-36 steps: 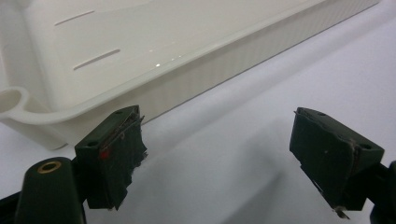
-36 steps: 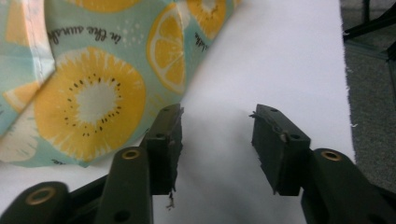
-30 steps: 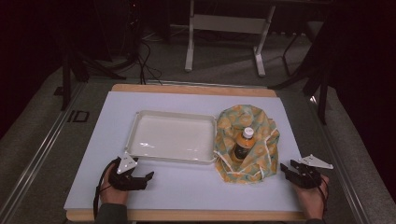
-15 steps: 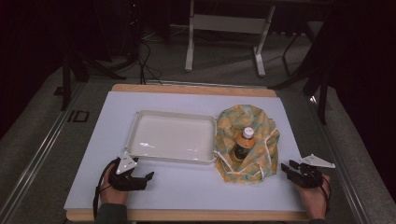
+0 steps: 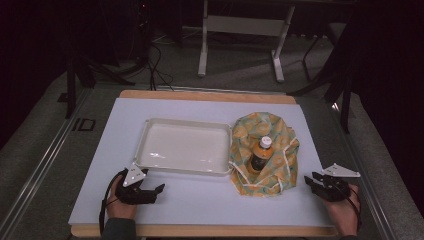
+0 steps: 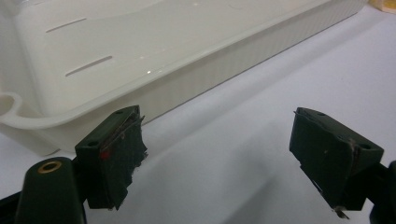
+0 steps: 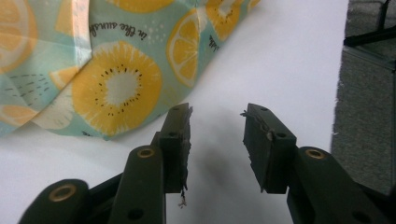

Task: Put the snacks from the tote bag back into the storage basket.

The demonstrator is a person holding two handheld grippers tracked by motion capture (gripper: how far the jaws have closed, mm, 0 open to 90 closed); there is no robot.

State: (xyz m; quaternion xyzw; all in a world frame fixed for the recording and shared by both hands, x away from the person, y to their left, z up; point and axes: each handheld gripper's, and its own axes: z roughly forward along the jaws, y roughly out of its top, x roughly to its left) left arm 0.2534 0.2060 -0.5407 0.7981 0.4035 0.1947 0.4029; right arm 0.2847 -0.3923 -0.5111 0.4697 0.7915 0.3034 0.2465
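A brown bottle (image 5: 260, 155) with a white cap lies in a lemon-print cloth bag (image 5: 280, 135) at the right of the white mat. A white plastic tray (image 5: 180, 170) sits empty at the middle. My left gripper (image 5: 156, 192) rests on the mat just in front of the tray's near left corner, open, with nothing between its jaws (image 6: 219, 144); the tray wall (image 6: 210, 70) runs just beyond them. My right gripper (image 5: 310, 181) lies right of the bag, open and empty (image 7: 217, 126). Its jaws have just been closing, with only bare mat between them, and the bag's cloth (image 7: 116, 88) lies close to the left fingertip.
The white mat (image 5: 210, 200) lies on a wooden board whose edge (image 5: 200, 231) shows at the front. Grey carpet (image 7: 369, 107) borders the mat on the right. Metal table legs (image 5: 202, 45) and cables stand on the dark floor beyond.
The right gripper's jaws stand a little narrower than before. Both hands, the bag, the bottle and the tray stay where they were.
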